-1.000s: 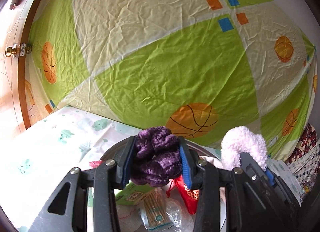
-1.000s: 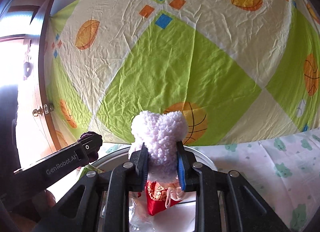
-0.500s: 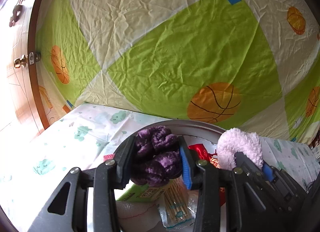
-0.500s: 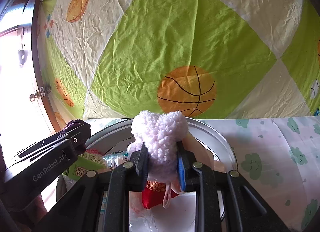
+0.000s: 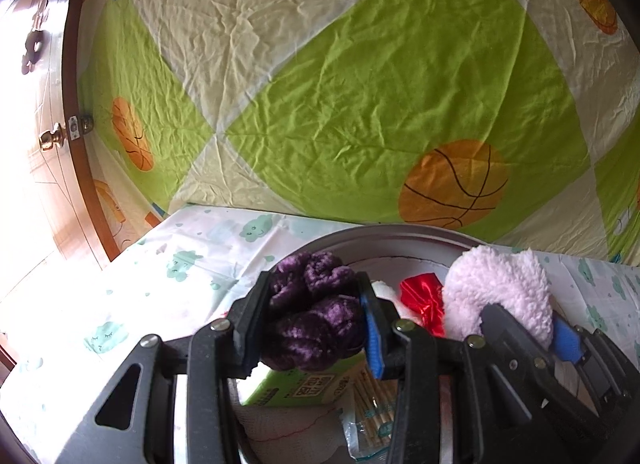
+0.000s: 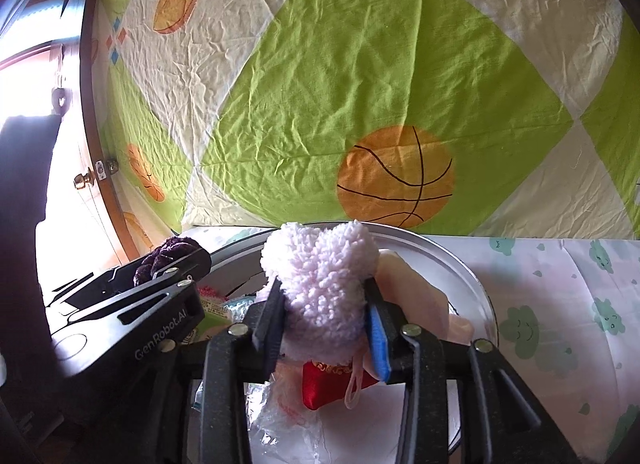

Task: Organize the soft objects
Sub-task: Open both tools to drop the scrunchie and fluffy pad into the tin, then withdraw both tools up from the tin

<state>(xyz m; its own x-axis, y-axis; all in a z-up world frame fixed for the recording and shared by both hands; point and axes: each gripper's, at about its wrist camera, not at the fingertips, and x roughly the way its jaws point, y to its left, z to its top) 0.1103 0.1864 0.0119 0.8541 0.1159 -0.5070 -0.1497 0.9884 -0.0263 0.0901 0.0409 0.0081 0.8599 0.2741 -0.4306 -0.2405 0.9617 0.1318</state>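
A round metal basin [image 6: 472,284] is sitting on the cloud-print desk [image 6: 560,284], already holding a red pouch [image 6: 324,384], a green box [image 5: 296,388] and packets. Over it, the right gripper [image 6: 326,328] is hovering with the fluffy white scrunchie [image 6: 320,284] between its fingers; they have just been opening and are no longer squeezing it, so the drop looks under way. The left gripper [image 5: 316,328] is pinching the purple velvet scrunchie [image 5: 312,320] narrowly above the basin's near side. Next, it needs a matching release, then both lifting clear.
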